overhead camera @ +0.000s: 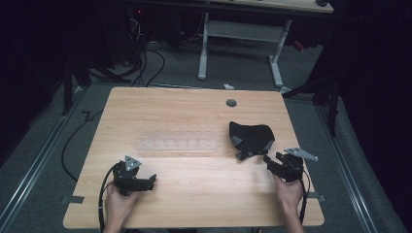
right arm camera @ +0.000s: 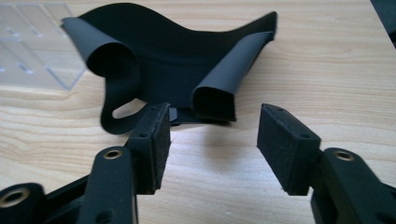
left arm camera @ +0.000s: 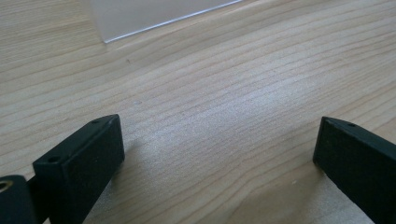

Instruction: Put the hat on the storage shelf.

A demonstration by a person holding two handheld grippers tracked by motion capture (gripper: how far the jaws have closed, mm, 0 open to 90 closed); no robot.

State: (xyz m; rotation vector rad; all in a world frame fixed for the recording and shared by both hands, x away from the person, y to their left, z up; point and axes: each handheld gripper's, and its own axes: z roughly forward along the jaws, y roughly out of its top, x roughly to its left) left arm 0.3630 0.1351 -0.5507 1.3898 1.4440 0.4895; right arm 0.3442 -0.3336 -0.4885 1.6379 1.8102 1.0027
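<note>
The black rubbery sheet (overhead camera: 251,138) lies crumpled on the right half of the surface (overhead camera: 194,194), its edges curled up into rolls; in the right gripper view the black rubbery sheet (right arm camera: 177,60) shows one rolled edge at the left and another, a folded flap, pointing toward your jaws, with a thin loop of the same material trailing onto the wood at its near left. Your right gripper (overhead camera: 278,162) sits just at the near edge of that sheet, and your right gripper (right arm camera: 212,140) has its jaws spread, with bare wood in the gap between the pads; the left pad is close to the sheet's near edge, though you cannot tell from here whether it touches, and nothing is pinched. Your right hand (overhead camera: 287,191) holds the gripper from behind, cable trailing off toward the near edge. A clear plastic plate (overhead camera: 177,144) with rows of small holes lies flat near the middle of the surface, just left of the sheet. Well apart on the near left, your left gripper (overhead camera: 150,180) rests low over the wood in your left hand (overhead camera: 119,204); your left gripper (left arm camera: 219,144) has its jaws spread wide over bare wood, holding nothing, with a corner of the clear plastic plate (left arm camera: 154,14) ahead of it.
</note>
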